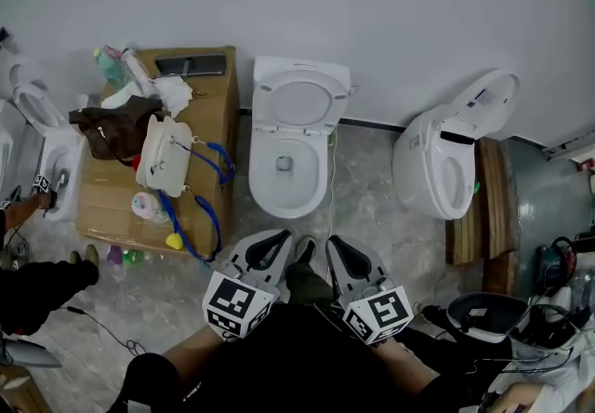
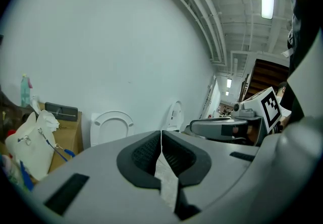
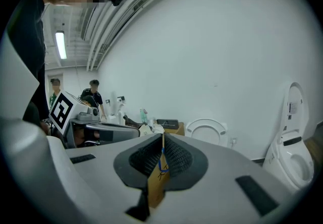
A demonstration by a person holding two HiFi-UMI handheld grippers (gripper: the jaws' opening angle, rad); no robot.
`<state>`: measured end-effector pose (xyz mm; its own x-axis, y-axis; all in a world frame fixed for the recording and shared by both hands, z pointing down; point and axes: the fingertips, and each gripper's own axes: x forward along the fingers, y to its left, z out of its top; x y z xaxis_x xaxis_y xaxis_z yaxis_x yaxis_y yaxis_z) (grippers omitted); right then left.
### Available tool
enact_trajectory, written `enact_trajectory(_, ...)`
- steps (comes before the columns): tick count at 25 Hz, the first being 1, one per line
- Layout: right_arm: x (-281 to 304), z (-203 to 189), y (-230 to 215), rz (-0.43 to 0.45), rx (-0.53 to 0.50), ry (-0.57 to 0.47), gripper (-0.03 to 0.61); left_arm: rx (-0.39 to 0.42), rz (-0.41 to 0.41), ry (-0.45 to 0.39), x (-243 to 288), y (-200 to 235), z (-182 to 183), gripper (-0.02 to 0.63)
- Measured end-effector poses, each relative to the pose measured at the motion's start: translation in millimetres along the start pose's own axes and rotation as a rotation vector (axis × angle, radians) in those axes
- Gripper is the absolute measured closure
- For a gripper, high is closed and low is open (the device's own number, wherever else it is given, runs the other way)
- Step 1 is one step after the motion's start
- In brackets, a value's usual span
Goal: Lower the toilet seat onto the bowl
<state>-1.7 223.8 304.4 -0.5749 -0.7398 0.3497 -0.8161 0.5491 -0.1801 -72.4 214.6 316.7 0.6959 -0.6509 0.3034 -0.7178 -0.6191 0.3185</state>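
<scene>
At the white wall (image 1: 390, 2) ahead of the left gripper (image 1: 277, 244) and right gripper (image 1: 340, 249), both pressed together, the toilet seat (image 1: 299, 104) stands upright, facing them across open floor (image 1: 372, 211).

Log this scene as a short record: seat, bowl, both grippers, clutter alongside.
toilet seat: raised upright
bowl: uncovered
left gripper: jaws together, empty, short of the bowl
right gripper: jaws together, empty, short of the bowl
cardboard box: left of the bowl, white bag on top
second toilet: at the right, lid raised
</scene>
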Motion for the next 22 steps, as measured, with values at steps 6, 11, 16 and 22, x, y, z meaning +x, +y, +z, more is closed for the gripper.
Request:
enact_trajectory(6,23.9,7.9,-12.9,0.05,0.022,-0.01,0.545,0.013,0.048,0.003,12.8,14.3,12.1,0.592)
enact_trajectory(11,49.2,29.5,-36.1,0.113,0.014,-0.035,0.545,0.029,0.123,-0.014,33.4,33.0,35.5,0.592)
enact_trajectory(16,70.5,49.0,-72.5,0.15,0.022,-0.036,0.545,0.028,0.16,-0.017,69.9,42.2,55.6,0.593)
enact_trajectory(22,90.3,56.4,-109.8,0.196,0.023,-0.032,0.545,0.036,0.192,-0.011,110.1,48.7,68.8,0.592)
